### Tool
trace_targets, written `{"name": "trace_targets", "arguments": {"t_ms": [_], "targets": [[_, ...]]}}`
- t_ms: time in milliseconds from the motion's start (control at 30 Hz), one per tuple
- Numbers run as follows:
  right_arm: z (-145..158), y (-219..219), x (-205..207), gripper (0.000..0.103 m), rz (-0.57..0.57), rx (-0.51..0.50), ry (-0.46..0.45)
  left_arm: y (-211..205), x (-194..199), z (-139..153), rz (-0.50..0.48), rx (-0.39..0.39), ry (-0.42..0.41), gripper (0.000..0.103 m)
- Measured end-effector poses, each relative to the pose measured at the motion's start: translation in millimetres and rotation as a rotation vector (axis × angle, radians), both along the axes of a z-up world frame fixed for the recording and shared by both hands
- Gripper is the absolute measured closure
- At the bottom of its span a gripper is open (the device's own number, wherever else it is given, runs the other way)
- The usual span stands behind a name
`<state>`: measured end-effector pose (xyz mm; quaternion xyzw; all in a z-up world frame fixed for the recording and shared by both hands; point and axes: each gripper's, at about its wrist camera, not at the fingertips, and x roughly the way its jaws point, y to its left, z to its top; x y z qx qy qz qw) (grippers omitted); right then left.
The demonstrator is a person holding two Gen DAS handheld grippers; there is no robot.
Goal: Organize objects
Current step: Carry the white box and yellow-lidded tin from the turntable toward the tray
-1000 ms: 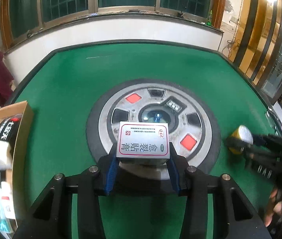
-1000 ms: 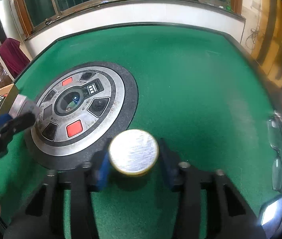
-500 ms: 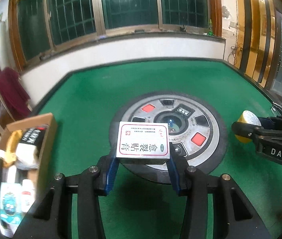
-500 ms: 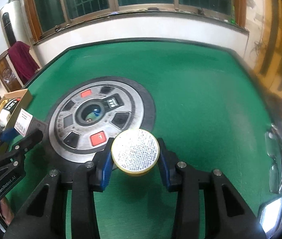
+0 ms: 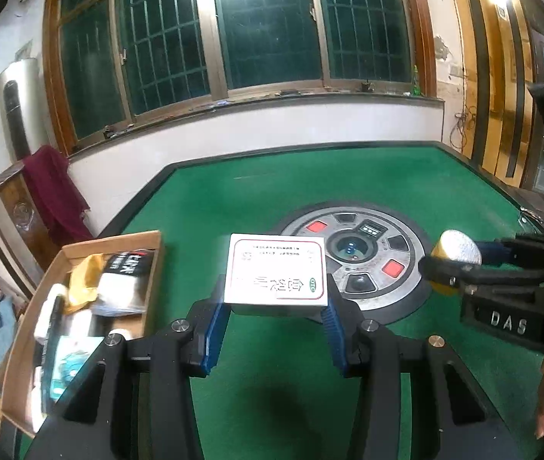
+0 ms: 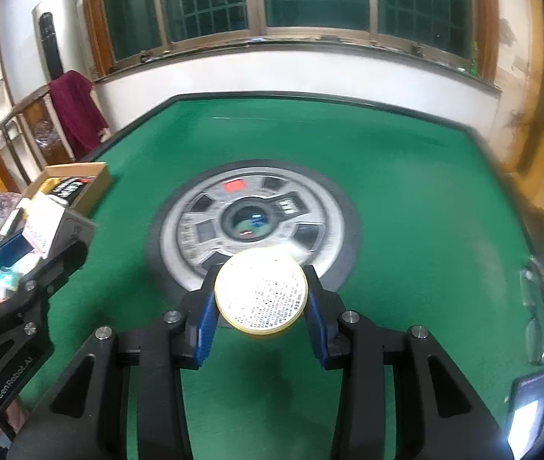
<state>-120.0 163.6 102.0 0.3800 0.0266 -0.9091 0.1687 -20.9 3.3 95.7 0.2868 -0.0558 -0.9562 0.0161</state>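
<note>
Left hand-held gripper [image 5: 274, 329] clamps white box [image 5: 276, 274]; right hand-held gripper [image 6: 260, 320] clamps round tin [image 6: 260, 297].

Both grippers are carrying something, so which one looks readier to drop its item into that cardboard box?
Probably the left. The left gripper, clamping the white box, is beside the cardboard box. The right gripper, holding the round tin, sits farther away.

Maroon cloth [image 5: 55, 195] draped over wooden chair [image 5: 11, 199]
</note>
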Motion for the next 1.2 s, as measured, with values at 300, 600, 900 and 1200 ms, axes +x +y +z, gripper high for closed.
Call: {"name": "trace_targets", "arguments": {"t_ms": [300, 600, 900, 1200], "targets": [[2.7, -34.3, 23.0, 0.065, 0.048, -0.033, -0.001, -35.2, 24.2, 12.1, 0.051, 0.012, 0.052, 0.063], [10.2, -81.7, 39.6, 0.065, 0.119, -0.015, 0.017, -81.7, 40.4, 17.2, 0.124, 0.043, 0.089, 0.063], [24.1, -156.3, 38.9, 0.065, 0.237, -0.002, 0.018, -163.0, 49.2, 1.7, 0.261, 0.129, 0.055, 0.063], [16.7, -239.1, 26.4, 0.065, 0.348, -0.018, -0.057, -231.9, 54.5, -29.8, 0.376, 0.191, 0.007, 0.063]]}}
